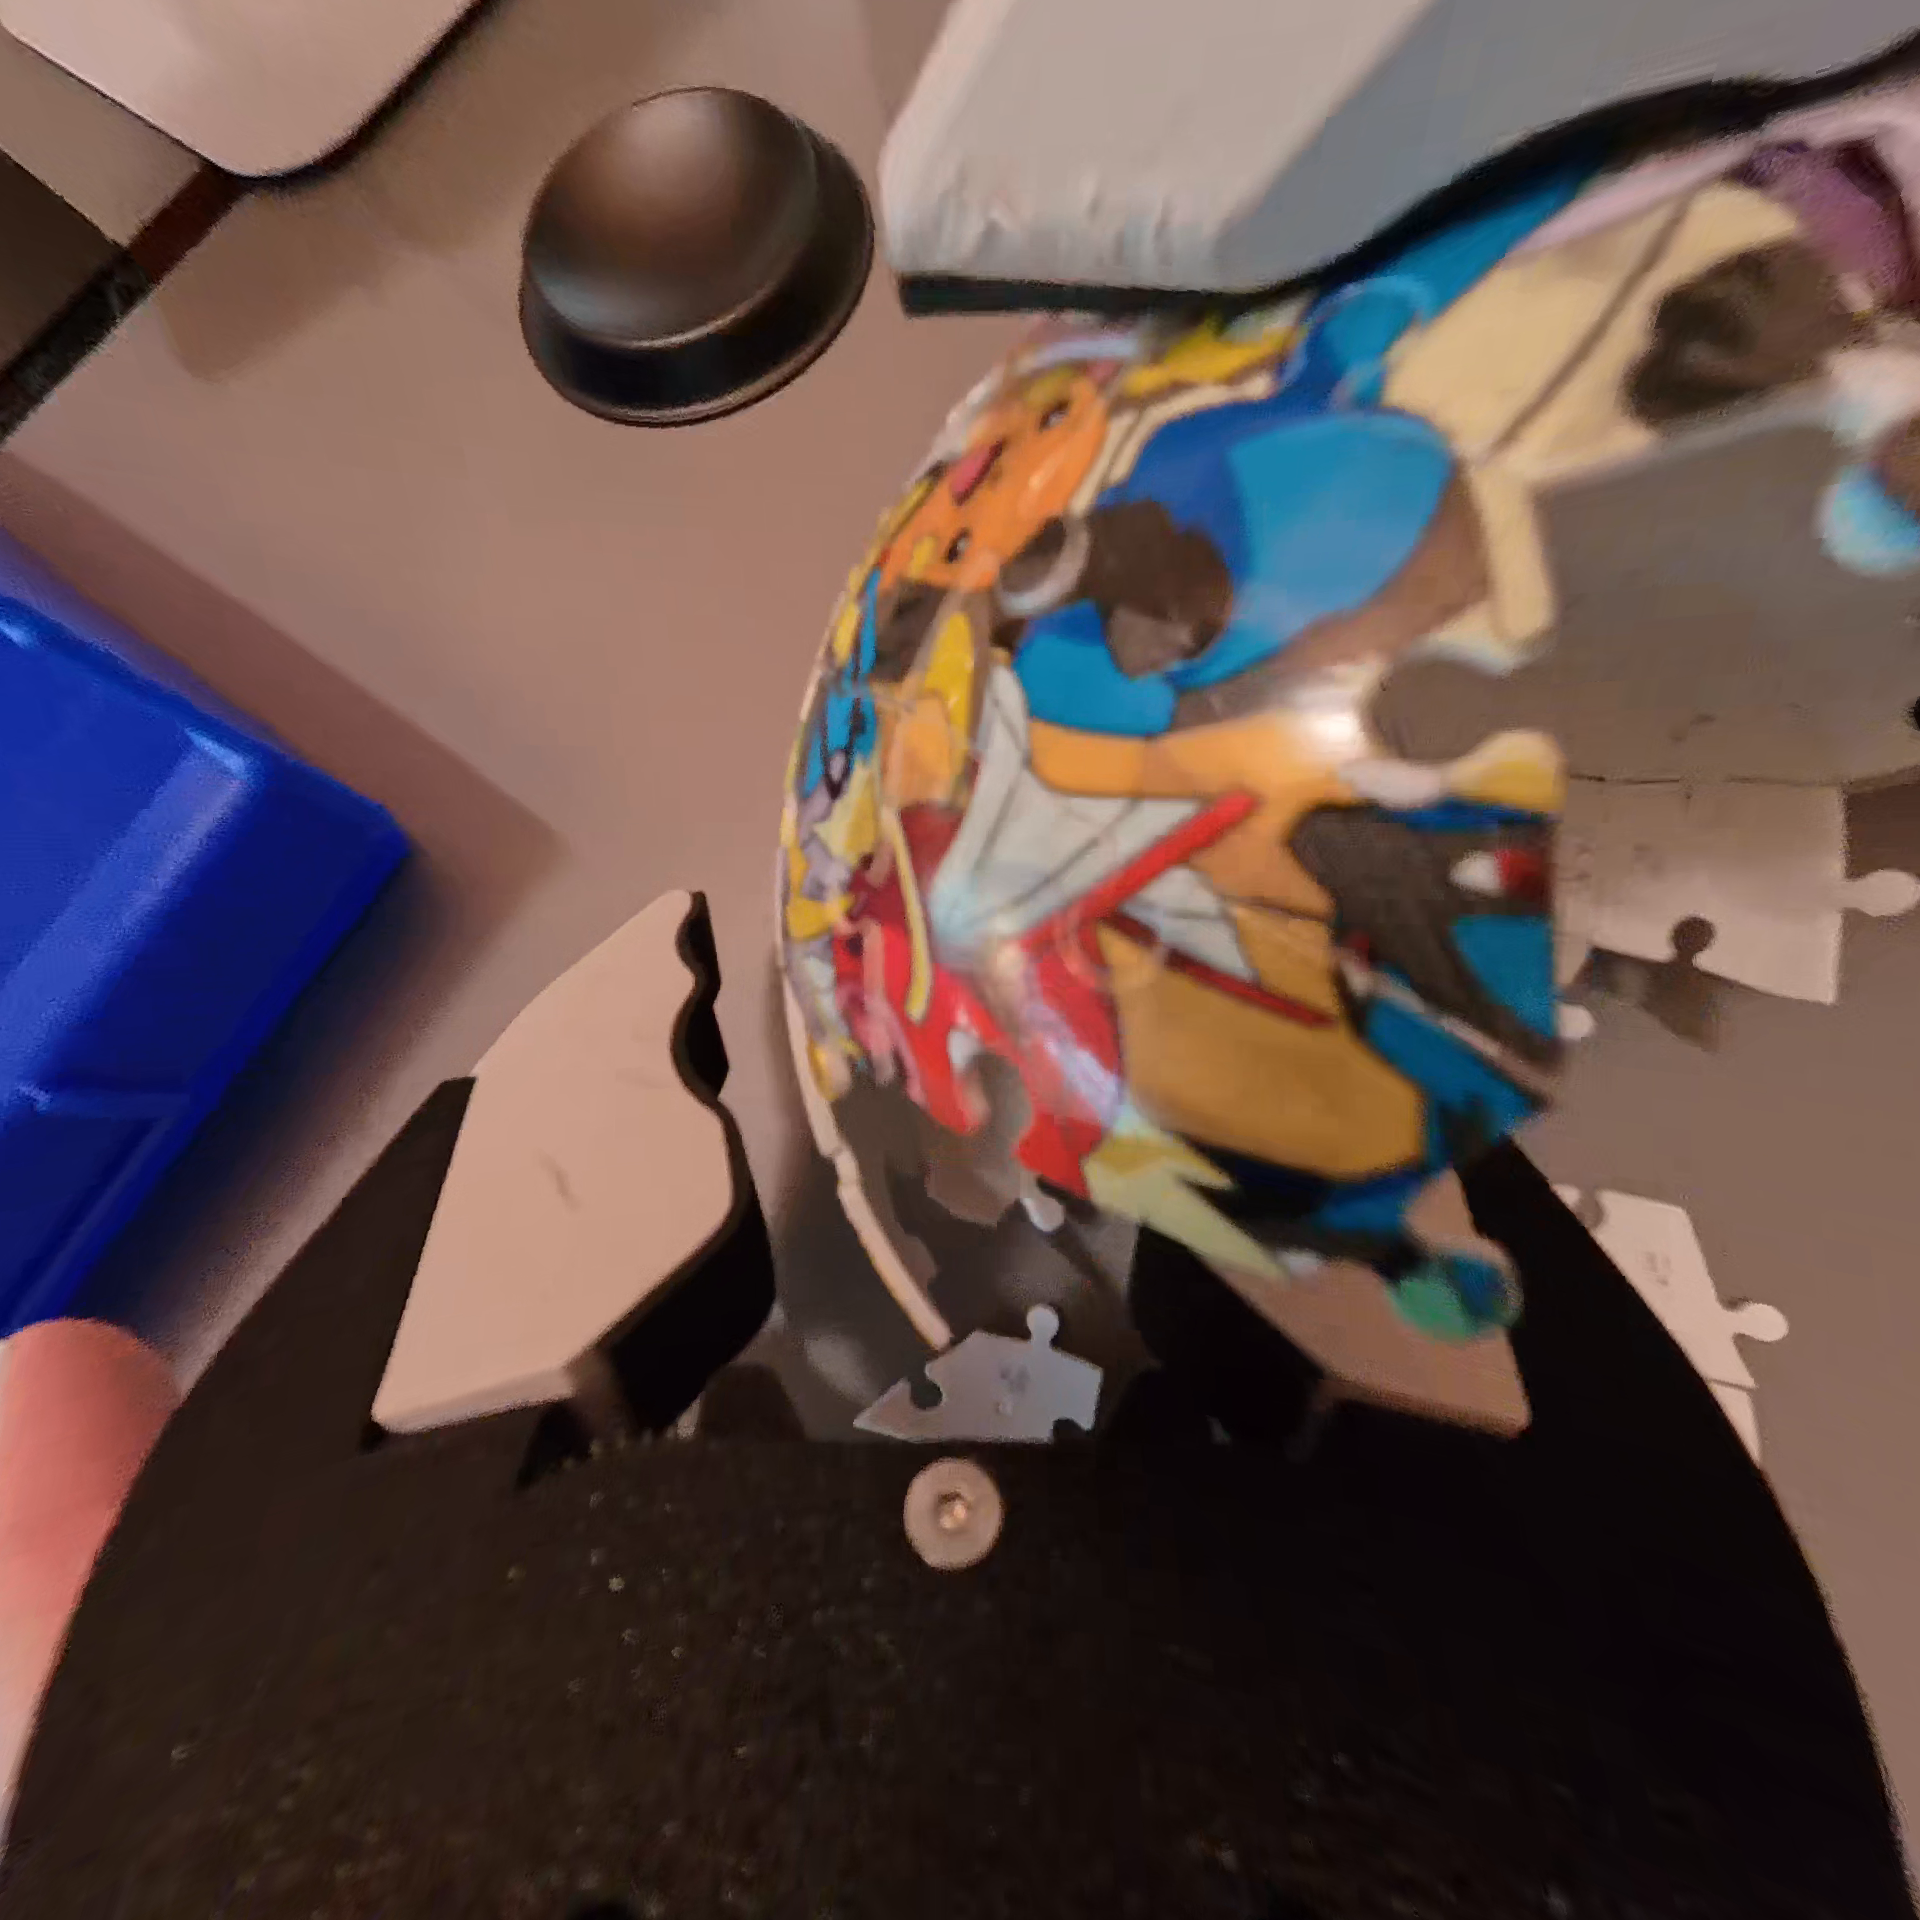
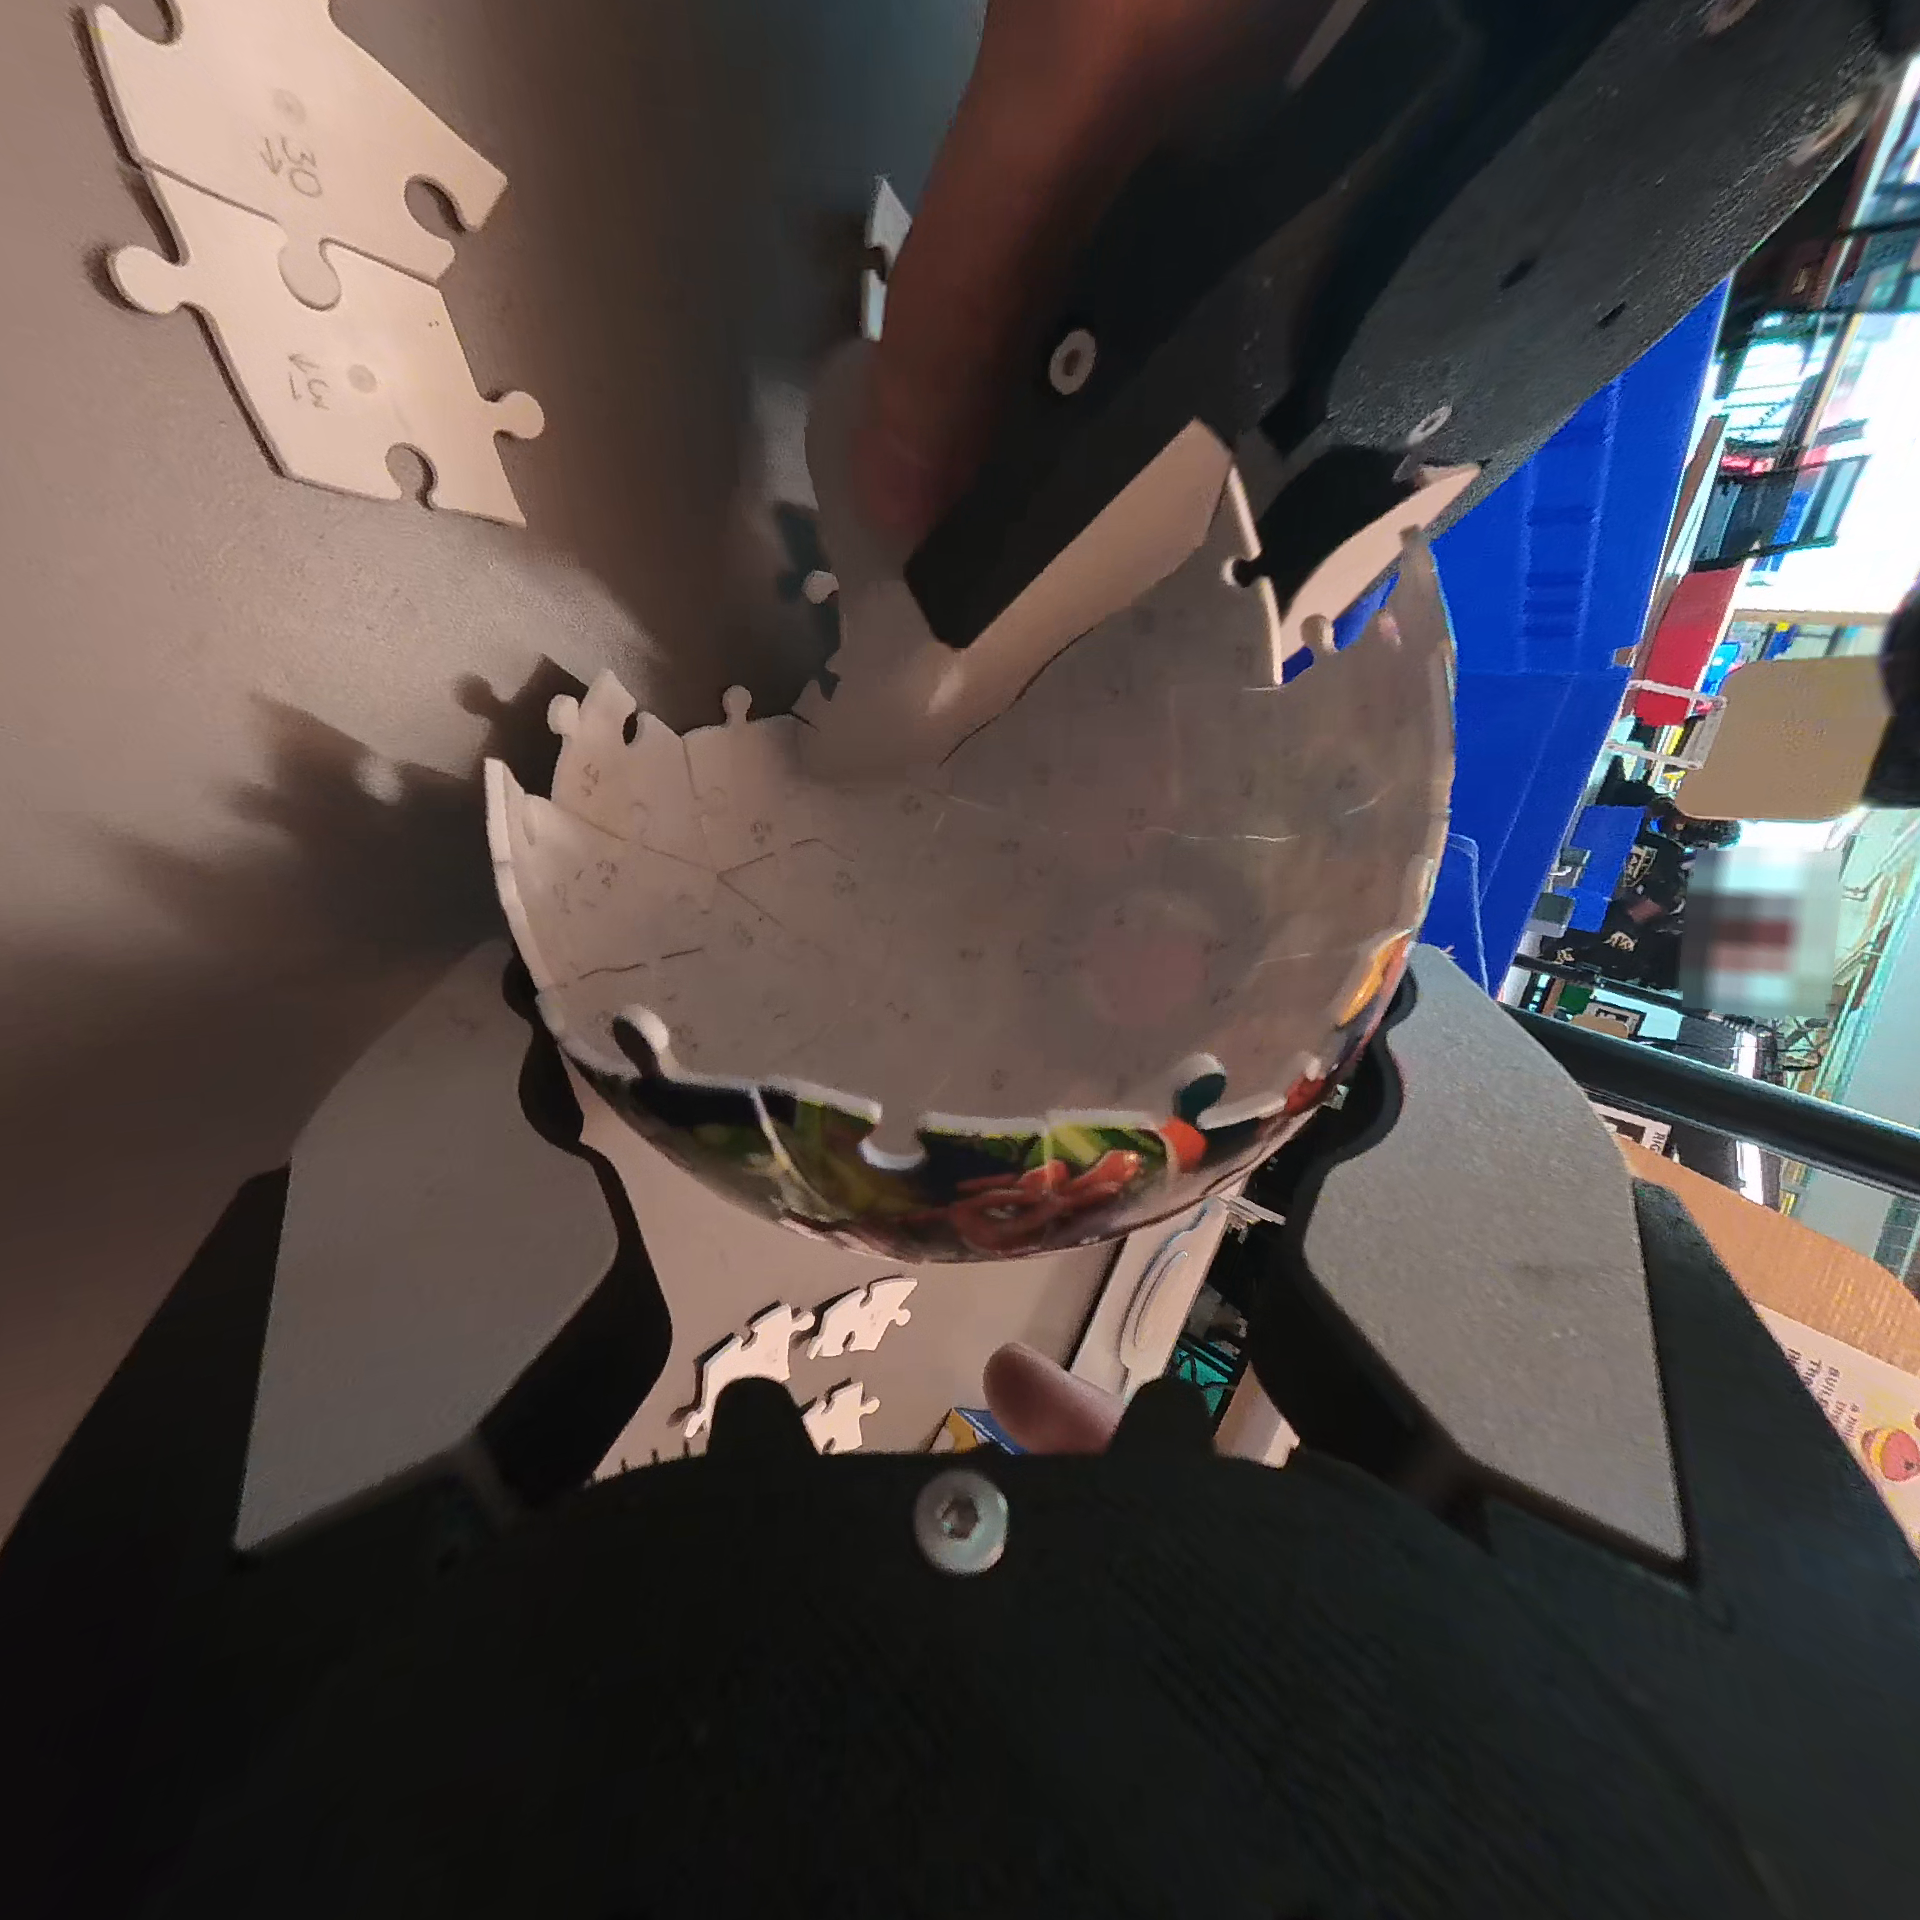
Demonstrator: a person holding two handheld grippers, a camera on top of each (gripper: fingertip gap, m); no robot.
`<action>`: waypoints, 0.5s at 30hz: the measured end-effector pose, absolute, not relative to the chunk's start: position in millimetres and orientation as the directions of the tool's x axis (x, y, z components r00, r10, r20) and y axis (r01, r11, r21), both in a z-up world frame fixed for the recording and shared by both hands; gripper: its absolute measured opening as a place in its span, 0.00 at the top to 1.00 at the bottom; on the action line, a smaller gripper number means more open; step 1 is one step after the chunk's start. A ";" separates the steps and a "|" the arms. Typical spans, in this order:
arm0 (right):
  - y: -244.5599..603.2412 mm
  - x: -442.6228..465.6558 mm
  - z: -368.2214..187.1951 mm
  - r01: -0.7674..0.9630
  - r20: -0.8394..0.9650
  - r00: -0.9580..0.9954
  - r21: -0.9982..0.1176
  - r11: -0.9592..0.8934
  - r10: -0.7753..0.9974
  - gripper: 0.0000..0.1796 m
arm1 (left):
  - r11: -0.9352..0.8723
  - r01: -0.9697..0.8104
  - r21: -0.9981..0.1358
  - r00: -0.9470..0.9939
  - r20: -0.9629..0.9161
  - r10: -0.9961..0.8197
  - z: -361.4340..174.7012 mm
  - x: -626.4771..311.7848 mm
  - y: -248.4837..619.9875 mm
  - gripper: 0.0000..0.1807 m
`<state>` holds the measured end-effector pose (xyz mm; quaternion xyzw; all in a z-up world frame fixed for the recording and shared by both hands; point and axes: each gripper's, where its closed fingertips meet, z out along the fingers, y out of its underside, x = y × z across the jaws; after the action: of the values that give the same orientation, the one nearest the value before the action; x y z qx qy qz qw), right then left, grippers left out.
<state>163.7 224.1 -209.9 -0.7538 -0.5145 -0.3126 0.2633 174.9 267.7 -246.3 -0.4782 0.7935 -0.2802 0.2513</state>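
Note:
A half-built puzzle sphere (image 2: 935,914), a bowl-shaped shell with a white inside and a colourful cartoon outside (image 1: 1174,831), sits between the fingers of my right gripper (image 2: 961,977). Both fingers press on its sides, so the right gripper is shut on it and holds it above the table. My left gripper (image 1: 954,914) is open and straddles the shell's jagged rim. In the right wrist view the left gripper (image 2: 1143,644) has one finger inside the bowl and one outside. In the left wrist view the shell hides the left gripper's right fingertip. That view is blurred.
Loose white puzzle pieces lie on the grey-brown table (image 1: 416,582), two joined at the far left (image 2: 312,291) and others near the shell (image 1: 1704,904). A blue bin (image 1: 156,883) stands left. A dark domed object (image 1: 696,249) sits beyond. A cardboard box (image 2: 1766,1330) is at right. From the left gripper's tips to the dark domed object (image 1: 696,249) is close to 15 cm.

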 end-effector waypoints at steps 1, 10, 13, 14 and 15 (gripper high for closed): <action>224.1 163.7 -209.9 0.940 0.741 0.278 -0.079 -0.333 0.611 0.20 | 0.391 -0.632 -0.669 -0.425 -0.123 -0.897 -249.7 172.7 267.2 0.53; 220.8 168.4 -210.0 0.928 0.741 0.316 -0.111 -0.356 0.593 0.21 | 0.381 -0.621 -0.685 -0.412 -0.128 -0.902 -247.8 172.7 268.4 0.50; 216.5 173.3 -211.1 0.914 0.743 0.352 -0.143 -0.378 0.569 0.22 | 0.382 -0.620 -0.685 -0.413 -0.129 -0.901 -248.6 172.4 265.9 0.48; 214.3 175.6 -211.4 0.909 0.744 0.364 -0.154 -0.387 0.560 0.22 | 0.378 -0.612 -0.695 -0.415 -0.124 -0.901 -246.9 173.0 264.3 0.48; 212.1 177.5 -211.7 0.903 0.745 0.380 -0.170 -0.394 0.549 0.22 | 0.372 -0.603 -0.706 -0.413 -0.123 -0.902 -244.3 173.8 263.5 0.48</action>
<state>177.5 212.1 -211.7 -0.7777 -0.4668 -0.3037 0.2915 173.8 263.5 -244.3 -0.4774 0.7880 -0.2929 0.2556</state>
